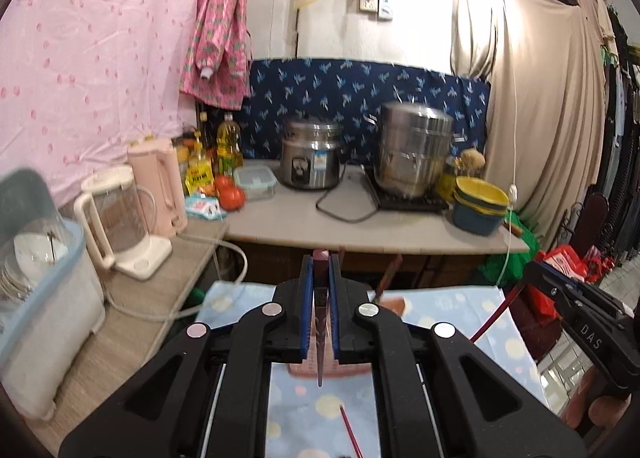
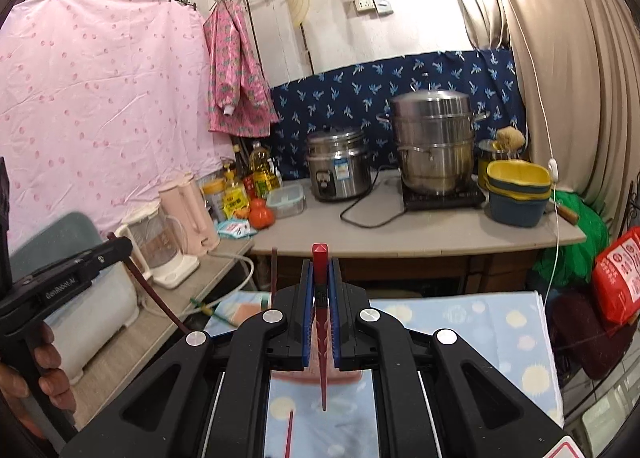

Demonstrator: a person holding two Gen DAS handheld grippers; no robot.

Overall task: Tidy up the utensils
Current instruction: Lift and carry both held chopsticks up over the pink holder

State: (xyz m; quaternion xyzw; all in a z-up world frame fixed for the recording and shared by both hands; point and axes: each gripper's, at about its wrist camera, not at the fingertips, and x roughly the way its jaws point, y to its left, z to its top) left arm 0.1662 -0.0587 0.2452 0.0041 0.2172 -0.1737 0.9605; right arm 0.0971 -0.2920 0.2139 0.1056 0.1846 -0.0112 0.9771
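My left gripper (image 1: 321, 262) is shut on a dark red chopstick (image 1: 321, 322) that stands between the blue pads, tip pointing down over the blue dotted cloth (image 1: 460, 310). My right gripper (image 2: 320, 262) is shut on a bright red chopstick (image 2: 320, 318) in the same way. Each gripper shows in the other's view, the right one (image 1: 532, 270) at the right edge with its chopstick (image 1: 494, 316), the left one (image 2: 120, 248) at the left with its chopstick (image 2: 156, 294). A loose red chopstick (image 1: 352, 432) lies on the cloth below; it also shows in the right wrist view (image 2: 289, 434). A pink holder (image 1: 332, 370) sits partly hidden under the left gripper's fingers.
A counter (image 2: 420, 230) behind holds a rice cooker (image 2: 338, 163), a steel steamer pot (image 2: 434, 141), stacked yellow and blue bowls (image 2: 518, 193), tomatoes (image 2: 262, 215) and bottles. Two kettles (image 1: 120, 217) and a dish bin (image 1: 44, 278) stand on the left shelf.
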